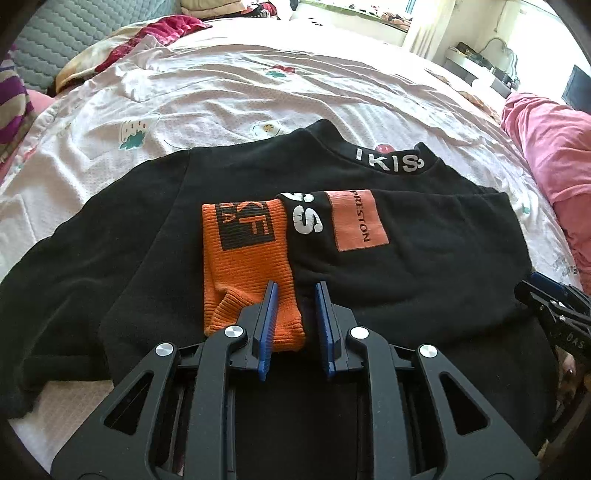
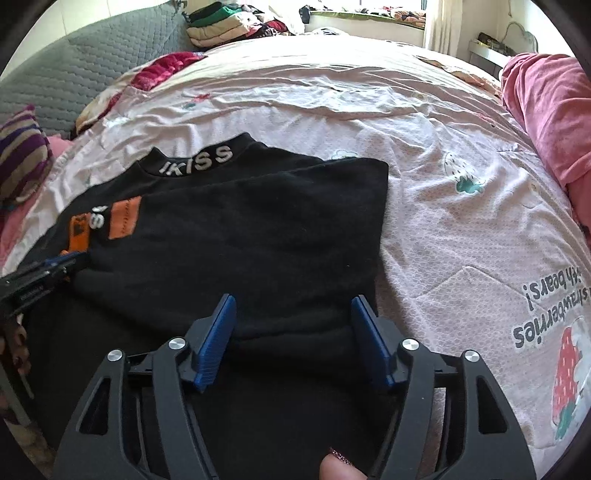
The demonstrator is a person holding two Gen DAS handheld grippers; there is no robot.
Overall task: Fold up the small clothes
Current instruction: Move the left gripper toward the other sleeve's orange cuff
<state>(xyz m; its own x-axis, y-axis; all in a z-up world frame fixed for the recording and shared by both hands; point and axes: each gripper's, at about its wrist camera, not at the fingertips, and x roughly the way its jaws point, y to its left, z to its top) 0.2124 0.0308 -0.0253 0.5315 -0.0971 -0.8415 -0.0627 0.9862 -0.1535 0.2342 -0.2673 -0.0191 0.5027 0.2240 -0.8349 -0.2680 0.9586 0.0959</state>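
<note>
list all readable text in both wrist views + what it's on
"IKISS": white letters on the collar of the black knit top.
"PRESTON": orange rectangular patch on the folded sleeve.
"S": white letters beside that patch, partly hidden.
"strawberries", "bears!": upside down on the pink printed bedsheet; rest cut off.
Black block print on the orange ribbed cuff: not readable.
"DAS": right gripper body, partial.

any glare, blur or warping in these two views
Left wrist view: the window is blown out white, the bed bows from fisheye, and the black top loses fold detail. Right wrist view: same bowing, dark corners, sharp collar lettering.
</note>
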